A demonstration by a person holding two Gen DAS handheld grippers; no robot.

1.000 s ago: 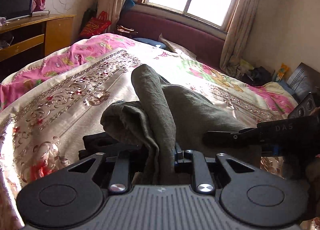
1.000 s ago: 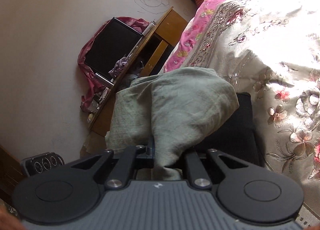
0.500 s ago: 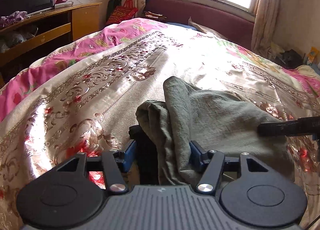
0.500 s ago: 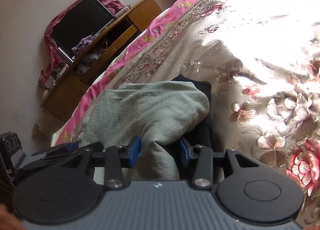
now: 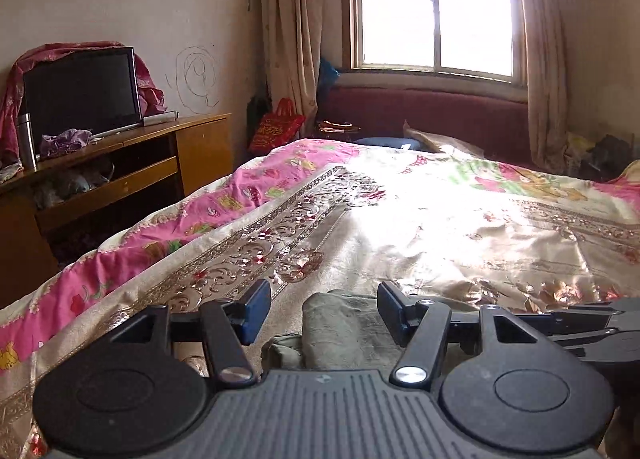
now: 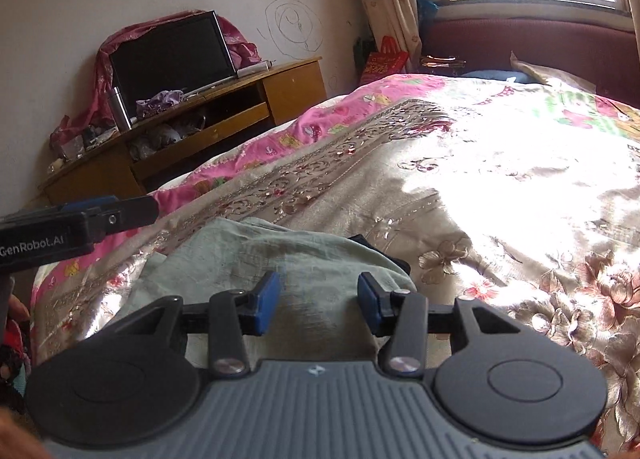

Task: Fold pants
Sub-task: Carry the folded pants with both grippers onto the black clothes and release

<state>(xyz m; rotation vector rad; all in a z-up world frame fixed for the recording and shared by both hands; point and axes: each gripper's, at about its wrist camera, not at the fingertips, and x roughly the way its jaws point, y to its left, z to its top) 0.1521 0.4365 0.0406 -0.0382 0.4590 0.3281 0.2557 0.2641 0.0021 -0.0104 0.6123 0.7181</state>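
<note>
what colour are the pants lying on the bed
A faded grey-green. The pants show best in the right wrist view, lying crumpled on the floral bedspread.

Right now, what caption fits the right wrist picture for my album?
Open right gripper above green pants lying on the flowery bed, left gripper beside it.

grey-green pants (image 6: 256, 255), folded into crumpled bundle, lying on floral bedspread near its edge, dark garment beneath.
</note>
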